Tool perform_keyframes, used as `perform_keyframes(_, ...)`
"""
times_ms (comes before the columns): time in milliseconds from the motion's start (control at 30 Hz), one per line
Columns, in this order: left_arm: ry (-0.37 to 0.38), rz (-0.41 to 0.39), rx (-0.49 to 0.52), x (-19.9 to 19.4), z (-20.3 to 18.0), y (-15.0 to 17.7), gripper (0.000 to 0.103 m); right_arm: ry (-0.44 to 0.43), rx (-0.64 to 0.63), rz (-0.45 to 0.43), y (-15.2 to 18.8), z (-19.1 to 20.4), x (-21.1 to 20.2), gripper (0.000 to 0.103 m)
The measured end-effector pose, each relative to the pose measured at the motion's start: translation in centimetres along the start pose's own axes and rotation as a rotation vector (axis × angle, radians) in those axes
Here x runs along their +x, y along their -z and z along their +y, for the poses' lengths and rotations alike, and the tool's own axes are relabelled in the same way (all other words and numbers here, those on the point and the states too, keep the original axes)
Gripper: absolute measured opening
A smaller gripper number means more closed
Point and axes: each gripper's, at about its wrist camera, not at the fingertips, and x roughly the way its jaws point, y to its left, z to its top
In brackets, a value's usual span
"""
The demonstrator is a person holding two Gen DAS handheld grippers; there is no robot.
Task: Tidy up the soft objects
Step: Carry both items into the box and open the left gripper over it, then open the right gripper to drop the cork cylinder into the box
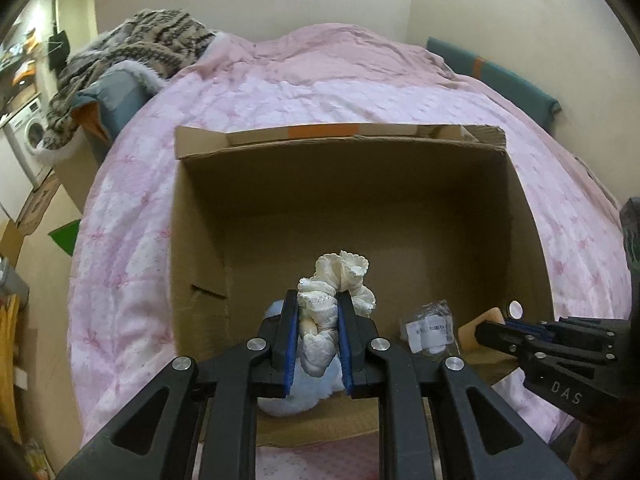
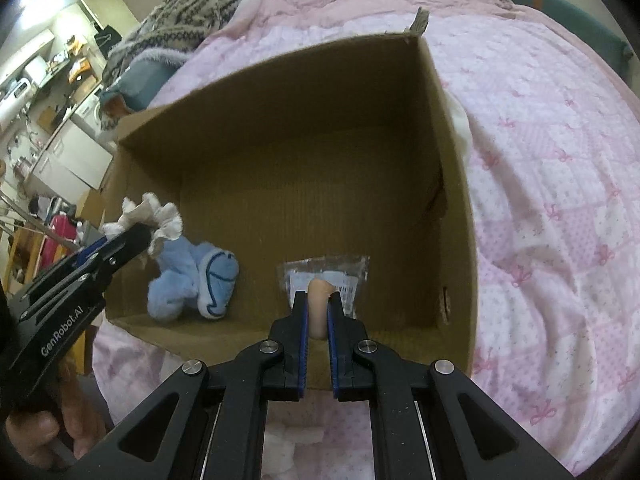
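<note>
An open cardboard box [image 1: 400, 184] stands on a pink bed. My left gripper [image 1: 318, 300] is shut on a white frilly cloth bundle [image 1: 340, 276] and holds it above the box's near left corner; it also shows in the right wrist view [image 2: 132, 236] with the cloth [image 2: 160, 216]. A light blue plush toy [image 2: 196, 280] lies on the box floor below it. My right gripper [image 2: 318, 300] is shut on a flat peach-coloured soft pad [image 2: 319, 304], over a clear plastic packet [image 2: 332, 276] on the box floor. It also shows in the left wrist view [image 1: 492, 330].
The pink quilt [image 2: 560, 200] surrounds the box. A patterned knit blanket [image 1: 132, 52] lies on a teal cushion at the bed's far left. A teal headboard pad [image 1: 500, 72] runs along the right wall. A washing machine [image 1: 30, 136] stands at far left.
</note>
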Motion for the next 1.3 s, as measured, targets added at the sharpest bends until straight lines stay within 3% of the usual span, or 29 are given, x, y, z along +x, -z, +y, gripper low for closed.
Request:
perform_keyframes(533, -0.006, 0.026, 0.028, 0.7, -0.6, 0.6, 0.023, -0.016, -0.006, 0.014, -0.1, 0.1, 0.3, 0.01)
perform_keyframes(600, -0.009, 0.02, 0.034, 0.5, -0.9, 0.6, 0.029, -0.02, -0.006, 0.012, -0.2, 0.1, 0.3, 0.01)
perform_keyframes(767, -0.023, -0.002, 0.03, -0.1, -0.9, 0.5, 0.059, -0.027, 0.009, -0.005, -0.3, -0.3, -0.1, 0.011)
perform_keyframes(933, -0.043, -0.016, -0.006, -0.5, -0.3, 0.2, 0.063, -0.045, 0.023, -0.025, -0.3, -0.6, -0.5, 0.011)
perform_keyframes(1033, -0.046, -0.022, -0.02, -0.7, 0.0, 0.1, 0.064, -0.043, 0.02, -0.062, -0.3, -0.6, -1.4, 0.023)
perform_keyframes(1133, -0.052, -0.022, -0.032, -0.8, 0.4, 0.1, 0.064, -0.051, 0.035, -0.082, -0.4, -0.9, -1.9, 0.042)
perform_keyframes(1167, -0.054, -0.02, -0.038, -0.8, 0.5, 0.2, 0.064, -0.049, 0.042, -0.089, -0.4, -1.0, -2.1, 0.066)
perform_keyframes(1200, -0.055, -0.018, -0.046, -0.8, 0.7, 0.1, 0.064, -0.051, 0.054, -0.106, -0.4, -1.2, -2.5, 0.076)
perform_keyframes(1300, -0.056, -0.019, -0.059, -1.0, 0.9, 0.1, 0.064, -0.057, 0.066, -0.143, -0.6, -1.4, -3.3, 0.076)
